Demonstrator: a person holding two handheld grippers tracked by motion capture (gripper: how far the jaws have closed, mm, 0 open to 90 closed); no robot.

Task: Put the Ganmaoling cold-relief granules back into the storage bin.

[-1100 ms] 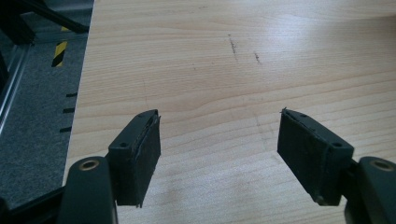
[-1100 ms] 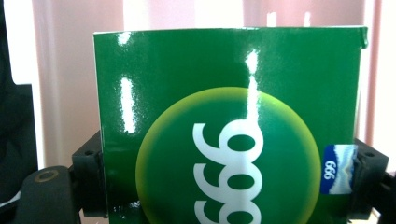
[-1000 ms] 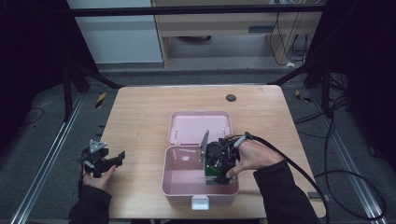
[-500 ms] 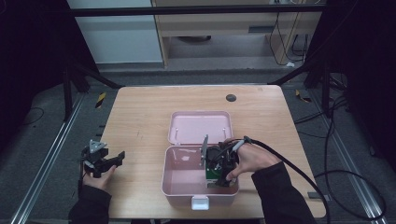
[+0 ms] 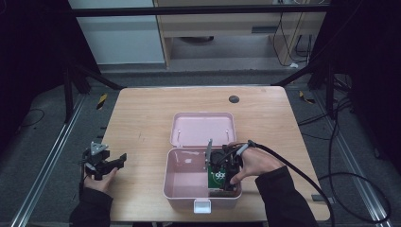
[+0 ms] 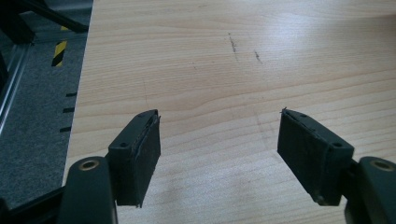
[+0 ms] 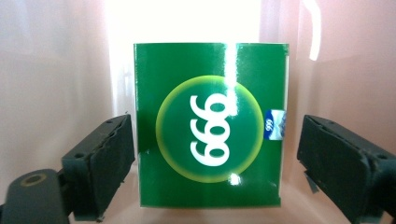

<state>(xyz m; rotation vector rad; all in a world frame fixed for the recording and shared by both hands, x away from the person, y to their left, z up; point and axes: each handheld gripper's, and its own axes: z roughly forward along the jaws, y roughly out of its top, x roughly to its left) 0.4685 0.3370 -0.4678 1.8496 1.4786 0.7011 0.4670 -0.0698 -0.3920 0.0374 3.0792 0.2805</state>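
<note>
right gripper (image 7: 210, 154) just let go, jaws spread around green box (image 7: 210, 123) | pink case (image 5: 189, 189) near-right corner | left gripper (image 6: 219, 149) wide open over bare table (image 6: 233, 56)

Dark sleeves (image 5: 283, 198), black screwed jaws, trailing black cable (image 5: 302, 175)

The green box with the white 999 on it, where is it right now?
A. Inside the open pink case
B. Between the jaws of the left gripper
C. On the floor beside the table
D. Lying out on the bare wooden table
A: the green box sits between the pink case's walls, with the right gripper around it, jaws just opened and right pad clear of it.
</note>
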